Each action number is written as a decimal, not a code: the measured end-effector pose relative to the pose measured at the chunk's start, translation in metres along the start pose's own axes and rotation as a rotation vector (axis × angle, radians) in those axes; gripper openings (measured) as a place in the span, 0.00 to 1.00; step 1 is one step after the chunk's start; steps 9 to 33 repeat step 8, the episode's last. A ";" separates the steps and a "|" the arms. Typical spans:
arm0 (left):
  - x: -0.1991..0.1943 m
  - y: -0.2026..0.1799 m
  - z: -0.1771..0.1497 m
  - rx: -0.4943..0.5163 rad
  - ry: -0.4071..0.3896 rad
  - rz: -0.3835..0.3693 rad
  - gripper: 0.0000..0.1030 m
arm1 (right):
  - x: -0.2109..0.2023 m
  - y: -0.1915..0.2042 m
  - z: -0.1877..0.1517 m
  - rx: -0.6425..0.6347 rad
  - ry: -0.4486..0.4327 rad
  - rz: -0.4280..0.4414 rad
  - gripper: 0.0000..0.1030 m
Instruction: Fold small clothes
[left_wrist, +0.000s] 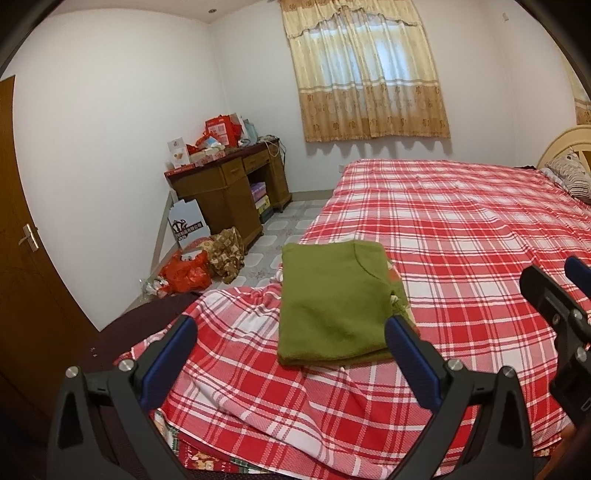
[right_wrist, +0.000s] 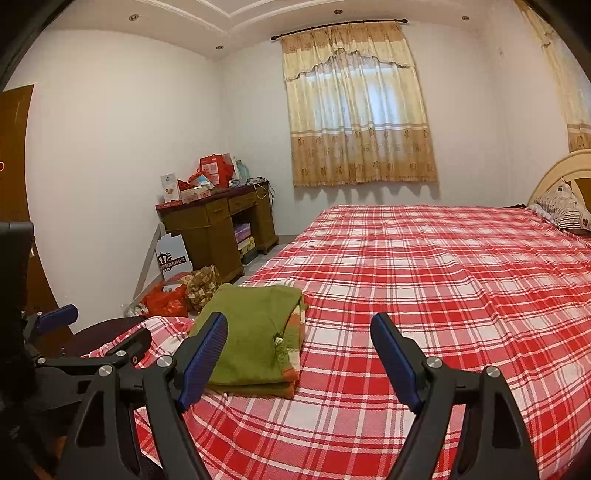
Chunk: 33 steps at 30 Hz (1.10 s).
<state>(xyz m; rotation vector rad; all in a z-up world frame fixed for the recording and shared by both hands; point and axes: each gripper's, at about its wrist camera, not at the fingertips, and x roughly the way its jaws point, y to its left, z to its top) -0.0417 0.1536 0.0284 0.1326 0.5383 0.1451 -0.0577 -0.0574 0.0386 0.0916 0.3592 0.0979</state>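
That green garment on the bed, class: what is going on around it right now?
A person holds a gripper in each hand over the bed. The green garment lies folded flat on the red plaid sheet, near the bed's corner. The left gripper and the right gripper are both open and hold nothing. Neither touches the garment.

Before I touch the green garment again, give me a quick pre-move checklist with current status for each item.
1. Left gripper open, nothing held: ok.
2. Right gripper open, nothing held: ok.
3. Green garment lies folded flat on the plaid bedsheet: ok.
4. Edges squared: not ok, an orange-patterned layer sticks out along one side.
5. Garment clear of the bed corner: cannot tell.
6. Bedsheet smooth beneath: not ok, wrinkled near the corner.
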 end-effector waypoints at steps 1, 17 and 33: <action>0.001 0.001 -0.001 -0.006 -0.002 -0.020 1.00 | 0.000 0.000 0.000 0.000 0.001 0.000 0.78; 0.003 0.005 0.000 -0.008 -0.021 0.032 1.00 | 0.002 0.002 -0.002 -0.003 0.008 0.003 0.78; 0.003 0.005 0.000 -0.008 -0.021 0.032 1.00 | 0.002 0.002 -0.002 -0.003 0.008 0.003 0.78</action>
